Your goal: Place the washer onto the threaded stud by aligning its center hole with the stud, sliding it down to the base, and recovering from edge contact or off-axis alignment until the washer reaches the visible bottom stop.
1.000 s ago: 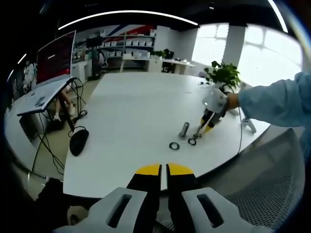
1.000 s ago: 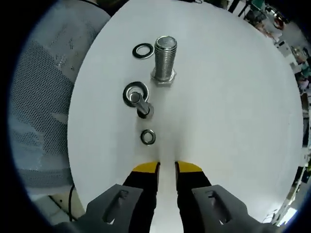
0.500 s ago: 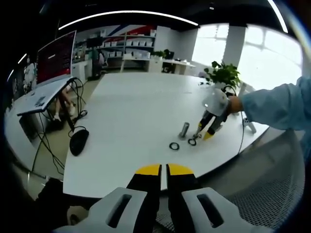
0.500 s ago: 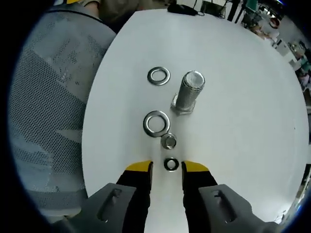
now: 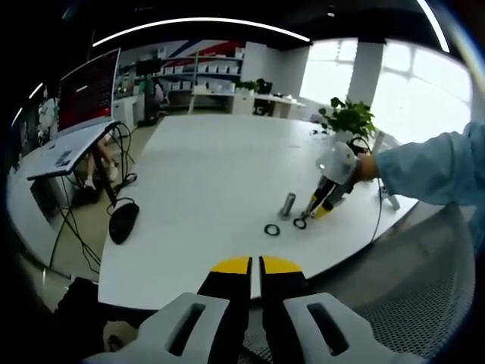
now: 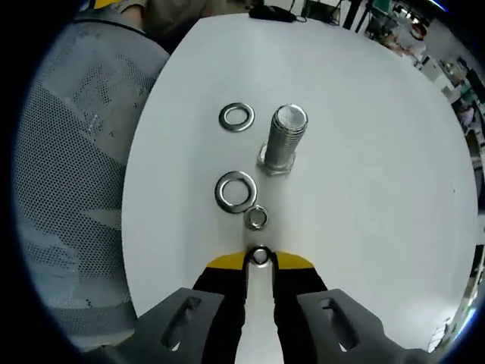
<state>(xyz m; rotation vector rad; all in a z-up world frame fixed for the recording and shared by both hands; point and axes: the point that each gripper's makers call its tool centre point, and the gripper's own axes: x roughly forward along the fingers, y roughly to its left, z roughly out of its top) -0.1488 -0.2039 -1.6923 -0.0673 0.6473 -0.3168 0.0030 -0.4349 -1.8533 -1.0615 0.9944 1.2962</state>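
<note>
My right hand-held gripper [image 6: 260, 262] has its jaws pinched around a small ring [image 6: 260, 255] at the tips. Just ahead lie a nut [image 6: 256, 218] and a large washer [image 6: 236, 191]; beyond stands the upright stud [image 6: 285, 144], another washer [image 6: 237, 117] beside it on the counter [image 6: 379, 189]. My left hand-held gripper [image 5: 255, 265], jaws together and empty, sits well back.
</note>
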